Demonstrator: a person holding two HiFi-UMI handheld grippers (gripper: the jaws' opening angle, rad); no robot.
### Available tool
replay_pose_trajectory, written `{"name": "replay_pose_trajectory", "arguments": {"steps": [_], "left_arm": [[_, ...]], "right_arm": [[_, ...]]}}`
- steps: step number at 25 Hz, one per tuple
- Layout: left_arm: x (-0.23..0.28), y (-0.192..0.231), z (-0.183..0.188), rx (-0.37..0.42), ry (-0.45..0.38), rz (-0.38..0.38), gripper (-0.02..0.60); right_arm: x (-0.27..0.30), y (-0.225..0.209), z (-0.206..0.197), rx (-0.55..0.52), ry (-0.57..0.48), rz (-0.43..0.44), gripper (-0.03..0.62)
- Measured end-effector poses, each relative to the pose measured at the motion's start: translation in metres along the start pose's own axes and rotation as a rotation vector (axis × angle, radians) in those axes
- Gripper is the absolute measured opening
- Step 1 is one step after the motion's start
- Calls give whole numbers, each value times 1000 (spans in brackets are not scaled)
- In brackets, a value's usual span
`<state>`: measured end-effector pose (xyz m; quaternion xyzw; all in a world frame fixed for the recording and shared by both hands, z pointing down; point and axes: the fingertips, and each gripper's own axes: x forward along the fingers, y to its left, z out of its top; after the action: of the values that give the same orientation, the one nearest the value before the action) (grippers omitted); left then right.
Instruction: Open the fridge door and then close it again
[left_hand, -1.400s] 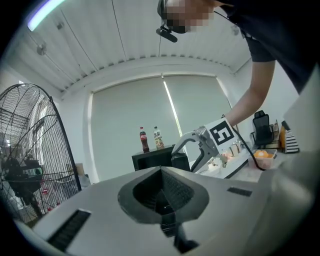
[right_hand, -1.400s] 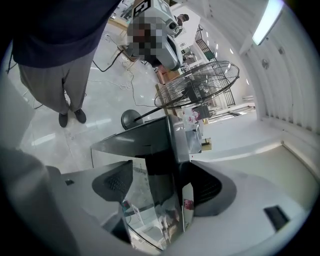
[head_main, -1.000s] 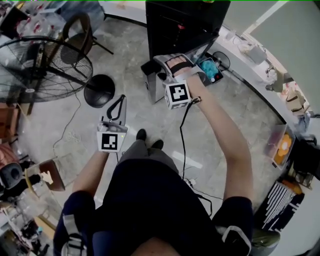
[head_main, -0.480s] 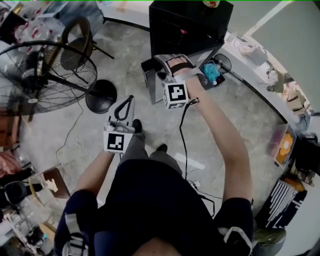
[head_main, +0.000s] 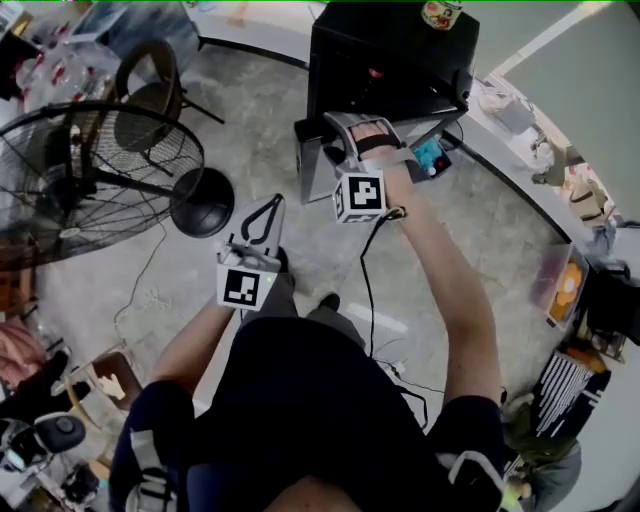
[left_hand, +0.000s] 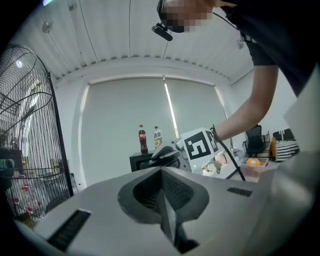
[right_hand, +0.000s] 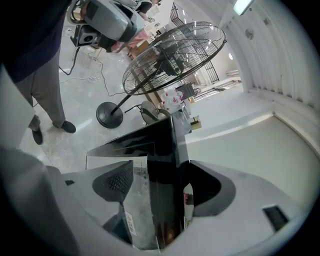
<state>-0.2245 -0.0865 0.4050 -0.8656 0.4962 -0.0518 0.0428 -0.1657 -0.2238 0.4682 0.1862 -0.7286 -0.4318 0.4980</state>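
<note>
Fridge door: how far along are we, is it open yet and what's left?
Done: the fridge door stands ajar from the black fridge, its inside showing. In hand: the right gripper has the door's edge between its jaws; whether the pads press, I can't tell. The left gripper hangs shut and empty. Left: swinging the door closed.

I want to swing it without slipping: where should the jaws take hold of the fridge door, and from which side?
Likely the free edge of the fridge door, opposite the hinge, approached edge-on from the front. The door is a thin panel standing ajar, so its edge slips between the jaws, as the right gripper holds it.
</note>
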Motion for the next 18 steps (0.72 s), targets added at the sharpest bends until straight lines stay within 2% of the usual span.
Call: {"name": "replay_pose_trajectory", "arguments": {"steps": [3,8,18], "left_arm": [[8,15,0,-12,-10,-20,23],[22,43,-4,34,-6,-67,23],[43,70,-2,49,-35,-149,23]], "right_arm": [[16,-12,-2,19,26,-9,364],[44,-33,-9,65,68,-19,359],[86,-66,-24,137,146,-49,356]]}}
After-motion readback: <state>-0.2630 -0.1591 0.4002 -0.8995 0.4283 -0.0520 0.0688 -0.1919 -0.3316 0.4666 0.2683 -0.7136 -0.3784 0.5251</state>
